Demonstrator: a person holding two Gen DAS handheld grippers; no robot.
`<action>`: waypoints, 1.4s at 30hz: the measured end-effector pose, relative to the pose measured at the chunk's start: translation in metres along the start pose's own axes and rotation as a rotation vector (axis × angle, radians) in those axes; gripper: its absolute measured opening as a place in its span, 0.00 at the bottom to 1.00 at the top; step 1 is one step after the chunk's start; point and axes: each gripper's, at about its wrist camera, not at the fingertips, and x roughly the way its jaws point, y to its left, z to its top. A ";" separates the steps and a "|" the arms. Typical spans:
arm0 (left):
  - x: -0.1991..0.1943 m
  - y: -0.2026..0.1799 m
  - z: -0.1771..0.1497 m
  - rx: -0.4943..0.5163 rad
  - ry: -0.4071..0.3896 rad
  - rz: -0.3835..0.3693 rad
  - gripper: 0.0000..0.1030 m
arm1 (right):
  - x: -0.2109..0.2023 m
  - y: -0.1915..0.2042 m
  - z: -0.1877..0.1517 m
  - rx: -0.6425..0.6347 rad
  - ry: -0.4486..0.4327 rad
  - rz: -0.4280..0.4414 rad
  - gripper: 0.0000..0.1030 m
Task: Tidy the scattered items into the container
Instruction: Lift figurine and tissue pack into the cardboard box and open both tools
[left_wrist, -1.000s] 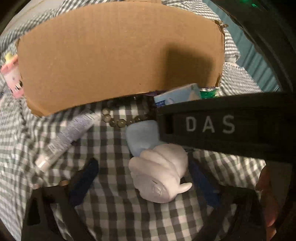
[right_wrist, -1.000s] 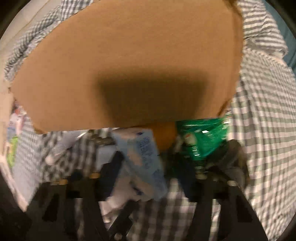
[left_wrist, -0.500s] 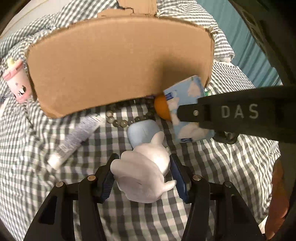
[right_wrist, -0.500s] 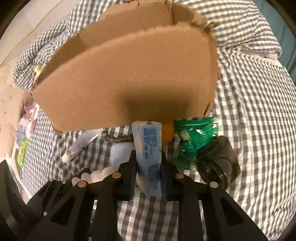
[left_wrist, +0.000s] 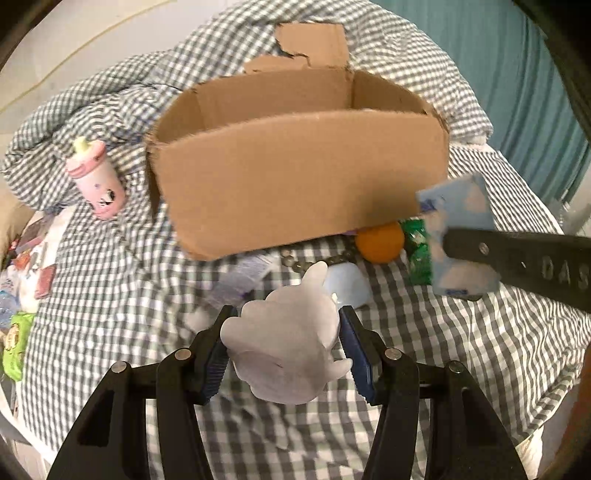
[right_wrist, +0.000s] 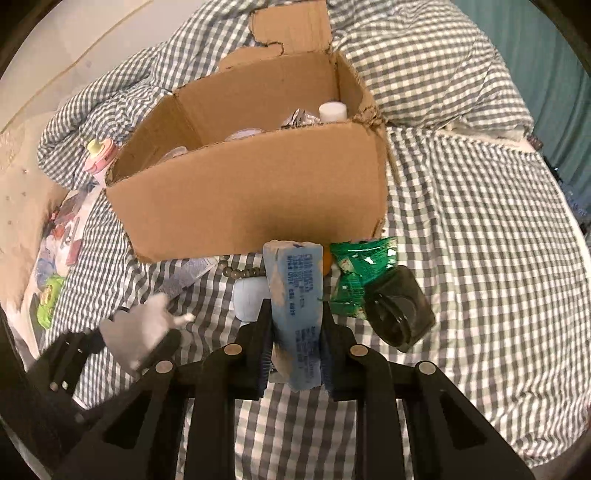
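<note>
- The right gripper (right_wrist: 293, 325) clamps a blue tissue pack (right_wrist: 297, 306) upright, clear of the gingham bedspread (right_wrist: 480, 258).
- Beyond it stands an open cardboard box (right_wrist: 251, 195), a white bottle cap (right_wrist: 332, 110) showing inside.
- A green packet (right_wrist: 358, 273) and dark glass jar (right_wrist: 400, 310) lie right.
- At left, the left gripper (right_wrist: 122, 350) holds a white plush toy (right_wrist: 138, 328).

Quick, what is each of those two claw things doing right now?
Left gripper: closed on the white toy figure.
Right gripper: closed on the blue packet.
</note>
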 end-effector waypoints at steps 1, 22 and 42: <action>-0.004 0.003 0.000 -0.004 -0.002 0.018 0.56 | -0.003 0.001 -0.002 -0.005 -0.003 -0.010 0.21; -0.023 0.038 0.038 -0.088 -0.040 0.115 0.56 | -0.038 0.016 0.008 -0.072 -0.066 -0.032 0.21; 0.017 0.050 0.195 -0.080 -0.093 0.114 0.56 | 0.004 0.042 0.162 -0.149 -0.113 -0.024 0.23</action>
